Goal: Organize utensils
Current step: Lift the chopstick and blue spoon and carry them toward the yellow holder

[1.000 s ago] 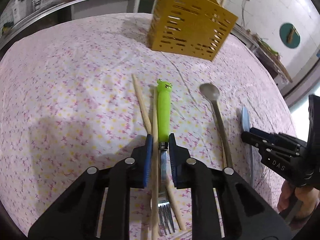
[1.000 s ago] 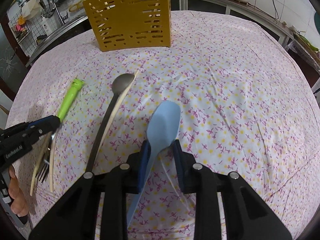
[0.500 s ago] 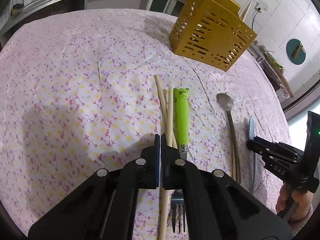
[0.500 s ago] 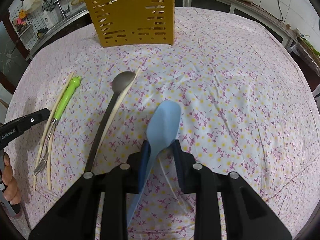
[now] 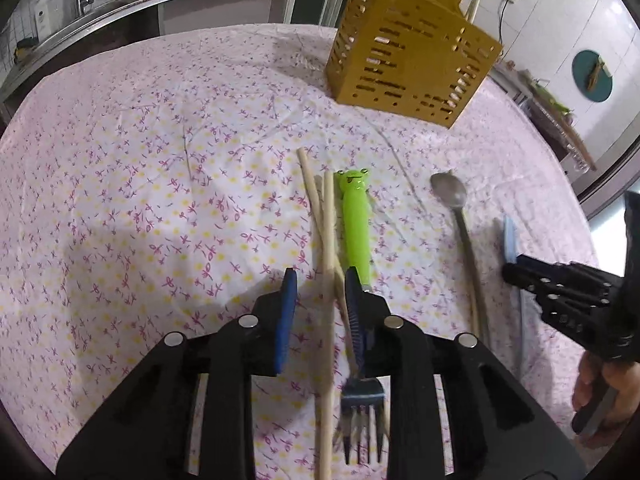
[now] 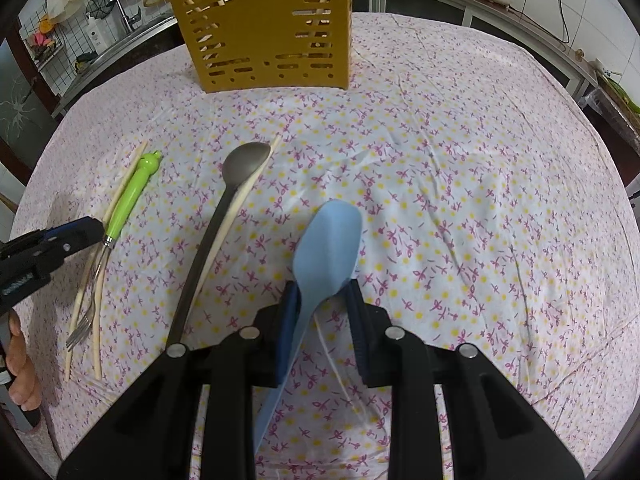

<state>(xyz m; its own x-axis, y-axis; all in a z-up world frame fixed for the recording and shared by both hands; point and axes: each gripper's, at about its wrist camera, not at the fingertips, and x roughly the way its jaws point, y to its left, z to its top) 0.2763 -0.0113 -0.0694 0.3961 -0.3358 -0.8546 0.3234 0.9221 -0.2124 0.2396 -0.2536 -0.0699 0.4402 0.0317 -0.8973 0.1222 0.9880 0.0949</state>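
- We took the yellow slotted caddy [image 5: 412, 64] as our landmark; it stood upright at the far side of the floral tablecloth [image 5: 160, 184], with a few sticks already poking out of its top.
- The loose utensils lay on the cloth on the near side of the caddy, all with their long axes running roughly from us toward it: 2 wooden chopsticks [image 5: 326, 264], the green frog-handled fork [image 5: 356, 232] just beside them, then the metal spoon [image 5: 460, 216] and, farthest from the fork, the blue spatula [image 6: 328, 248].
- Our left gripper [image 5: 318, 280] hovered over the chopsticks, its jaws opening and narrowly parted. 1 chopstick ran lengthwise between the blue pads without being pinched; the fork's neck sat just outside the right pad.
- Our right gripper [image 6: 320, 292] was narrowly closed on the spatula's handle, blade pointing toward the caddy and lifted off the cloth at a tilt.
- We judged the left hand nearer the chopsticks and fork, and the coming close would turn on keeping the stick centred between the pads.
- Compared with half a second earlier, the left jaws had gone from fully shut to parted; the right grip on the spatula had not changed.
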